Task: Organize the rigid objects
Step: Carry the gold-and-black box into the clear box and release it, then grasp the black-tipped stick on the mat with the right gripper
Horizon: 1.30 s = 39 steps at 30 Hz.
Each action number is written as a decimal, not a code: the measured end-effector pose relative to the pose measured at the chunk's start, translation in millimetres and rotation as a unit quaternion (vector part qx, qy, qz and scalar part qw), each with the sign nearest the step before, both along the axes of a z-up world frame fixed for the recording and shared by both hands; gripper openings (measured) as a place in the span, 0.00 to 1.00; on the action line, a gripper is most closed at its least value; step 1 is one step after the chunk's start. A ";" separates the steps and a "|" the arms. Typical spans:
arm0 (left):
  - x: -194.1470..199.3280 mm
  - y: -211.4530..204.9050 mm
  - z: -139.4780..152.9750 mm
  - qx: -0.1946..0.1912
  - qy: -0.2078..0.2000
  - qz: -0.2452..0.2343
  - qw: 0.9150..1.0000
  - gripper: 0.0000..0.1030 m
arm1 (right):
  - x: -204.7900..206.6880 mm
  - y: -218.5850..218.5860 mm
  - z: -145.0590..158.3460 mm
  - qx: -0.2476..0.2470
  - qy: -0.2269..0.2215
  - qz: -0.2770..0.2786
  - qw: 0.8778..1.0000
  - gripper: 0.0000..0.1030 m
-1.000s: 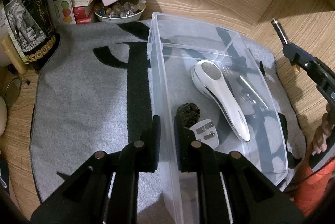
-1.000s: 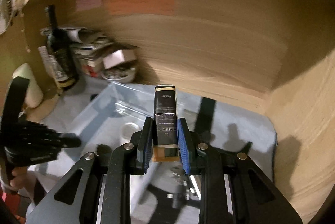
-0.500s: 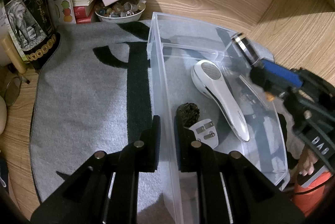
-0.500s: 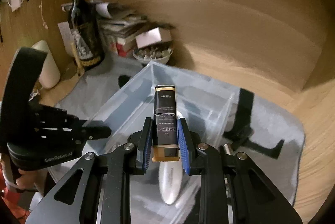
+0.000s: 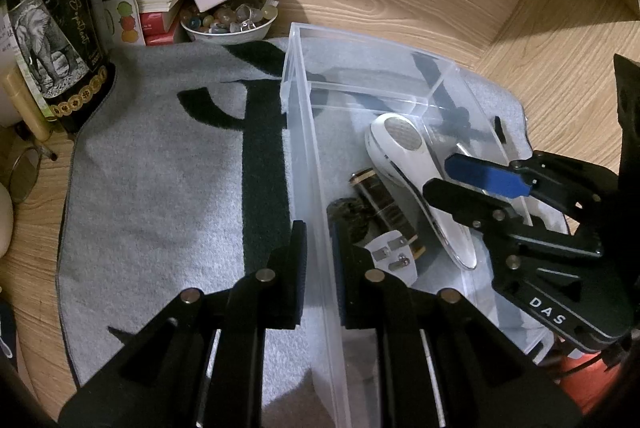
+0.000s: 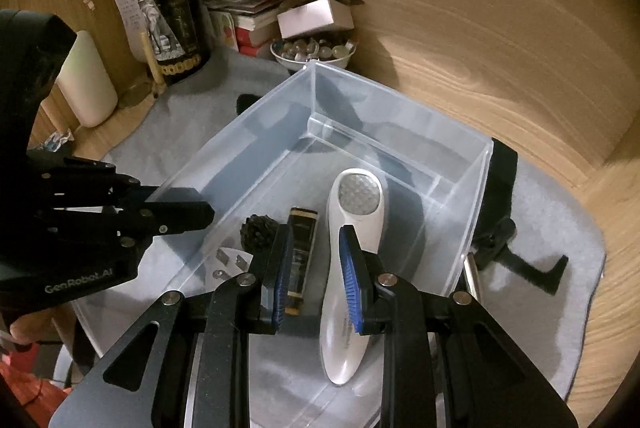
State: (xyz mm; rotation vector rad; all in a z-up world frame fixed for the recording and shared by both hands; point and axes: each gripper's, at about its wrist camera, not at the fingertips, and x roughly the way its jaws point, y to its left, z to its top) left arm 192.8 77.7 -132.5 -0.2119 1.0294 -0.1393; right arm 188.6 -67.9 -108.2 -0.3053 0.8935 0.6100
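Grey mat (image 5: 160, 188) over wood, clear bin (image 6: 476, 188) on it. Dark tube (image 6: 301, 260) flat on bin floor, left of white device (image 6: 352, 228), released below parted right gripper (image 6: 316, 276). Left gripper (image 5: 320, 268) clamped on near bin wall.

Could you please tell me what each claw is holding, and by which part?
The left claw grips the clear bin by its left side wall. The right claw holds nothing; the black tube lies inside.

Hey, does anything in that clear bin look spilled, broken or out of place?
Nothing stands out. The clear bin sits upright on the grey mat. The white handheld device, dark tube, dark lump and white plug lie loose on its floor, with no visible damage.
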 end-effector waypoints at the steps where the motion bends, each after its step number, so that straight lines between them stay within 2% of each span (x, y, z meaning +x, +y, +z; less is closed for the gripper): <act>1: 0.1 -0.2 0.1 0.000 0.000 0.000 1.000 0.12 | -0.2 -0.4 0.8 0.001 0.001 0.001 1.000 0.21; 3: 0.0 0.1 0.2 0.001 0.000 0.000 1.000 0.12 | -0.3 -0.9 2.9 0.004 -0.003 0.002 1.000 0.22; 5: 0.0 0.1 0.1 0.000 0.000 0.000 1.000 0.12 | -1.3 -2.4 7.2 0.003 -0.014 -0.002 1.000 0.29; 7: 0.1 0.3 0.3 0.000 0.000 0.000 1.000 0.12 | -3.2 -7.3 14.3 0.010 -0.031 -0.009 0.999 0.43; 12: 0.2 0.2 0.3 0.000 0.000 0.000 1.000 0.12 | -3.2 -27.4 38.7 0.033 -0.083 -0.048 0.995 0.55; 15: 0.0 -0.1 0.3 0.000 0.000 0.000 1.000 0.12 | 3.0 -46.8 51.9 0.053 -0.104 -0.085 0.989 0.58; 20: 0.1 0.2 0.5 0.000 0.000 0.000 1.000 0.12 | 25.9 -81.0 58.5 0.069 -0.111 -0.153 0.980 0.61; 24: 0.2 0.1 0.4 0.000 0.000 0.001 1.000 0.12 | 47.7 -104.2 49.2 0.071 -0.094 -0.199 0.973 0.61; 28: 0.2 0.1 0.4 0.000 0.000 0.001 1.000 0.12 | 67.9 -120.6 26.9 0.074 -0.059 -0.233 0.968 0.61; 38: 0.2 0.2 0.4 0.000 0.000 0.000 1.000 0.12 | 96.4 -117.6 -31.4 0.074 0.030 -0.240 0.968 0.61; 39: 0.1 -0.1 0.3 0.000 0.000 0.000 1.000 0.12 | 96.7 -117.1 -34.5 0.074 0.035 -0.239 0.968 0.57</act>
